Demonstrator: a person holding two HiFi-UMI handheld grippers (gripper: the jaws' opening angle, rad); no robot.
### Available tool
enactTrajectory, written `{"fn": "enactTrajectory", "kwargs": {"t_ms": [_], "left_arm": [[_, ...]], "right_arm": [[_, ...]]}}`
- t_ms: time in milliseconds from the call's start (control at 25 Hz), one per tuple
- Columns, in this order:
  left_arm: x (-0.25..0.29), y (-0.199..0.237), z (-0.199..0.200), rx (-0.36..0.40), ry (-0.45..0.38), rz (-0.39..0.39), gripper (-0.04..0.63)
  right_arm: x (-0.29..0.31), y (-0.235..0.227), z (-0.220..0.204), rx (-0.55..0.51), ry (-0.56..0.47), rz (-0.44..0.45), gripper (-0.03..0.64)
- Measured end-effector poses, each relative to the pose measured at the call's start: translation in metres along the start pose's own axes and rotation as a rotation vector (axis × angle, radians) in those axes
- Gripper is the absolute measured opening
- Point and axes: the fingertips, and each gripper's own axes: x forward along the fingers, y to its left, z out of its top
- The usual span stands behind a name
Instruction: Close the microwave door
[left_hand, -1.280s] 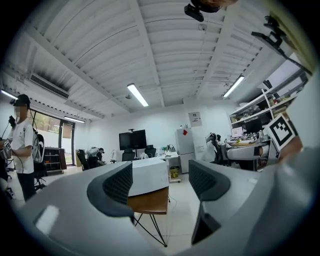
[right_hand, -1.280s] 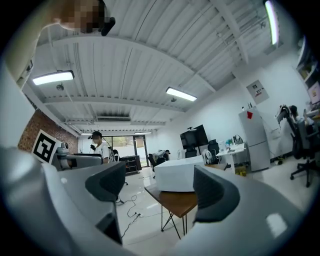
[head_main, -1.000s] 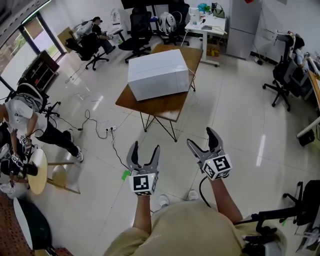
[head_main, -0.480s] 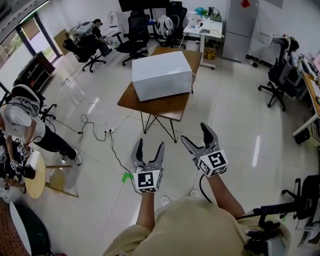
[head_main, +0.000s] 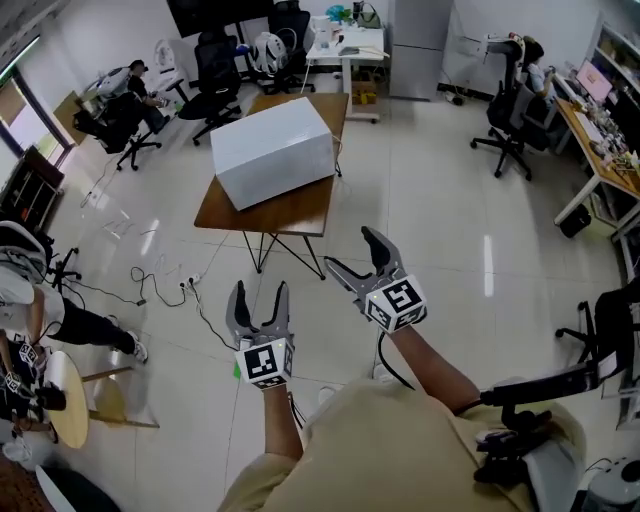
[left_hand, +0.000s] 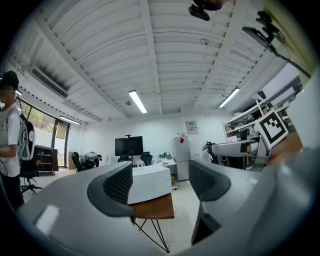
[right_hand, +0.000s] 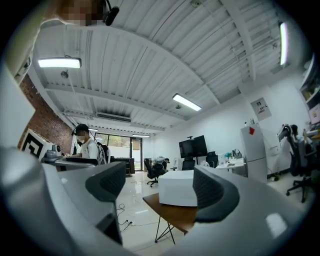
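Observation:
The white microwave (head_main: 272, 150) stands on a wooden table (head_main: 300, 212) with thin black legs, across the shiny floor from me. Only its plain white top and sides show; its door is hidden. My left gripper (head_main: 259, 296) hangs in the air well short of the table, its jaws open and empty. My right gripper (head_main: 352, 252) is beside it, a little further forward, also open and empty. The left gripper view frames the microwave (left_hand: 147, 184) between the two jaws. The right gripper view shows the microwave (right_hand: 177, 187) and the table (right_hand: 175, 212) ahead.
Cables and a power strip (head_main: 190, 282) lie on the floor left of the table. A person (head_main: 40, 310) stands by a round stool (head_main: 70, 400) at the left. Office chairs (head_main: 505, 130) and desks (head_main: 590, 140) line the right side; another person sits at the back left (head_main: 135, 85).
Both grippers have moved forward over the floor toward the table. The head view has swung, so the table and microwave now sit further left.

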Motion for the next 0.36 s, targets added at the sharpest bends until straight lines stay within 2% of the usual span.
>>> {"fn": "enactTrajectory", "kwargs": {"t_ms": [360], "left_arm": [[0.022,0.003,0.01,-0.023,-0.011,-0.013,0.347]], "right_arm": [[0.016,0.002,0.006,-0.028,0.01,0.03,0.408]]}}
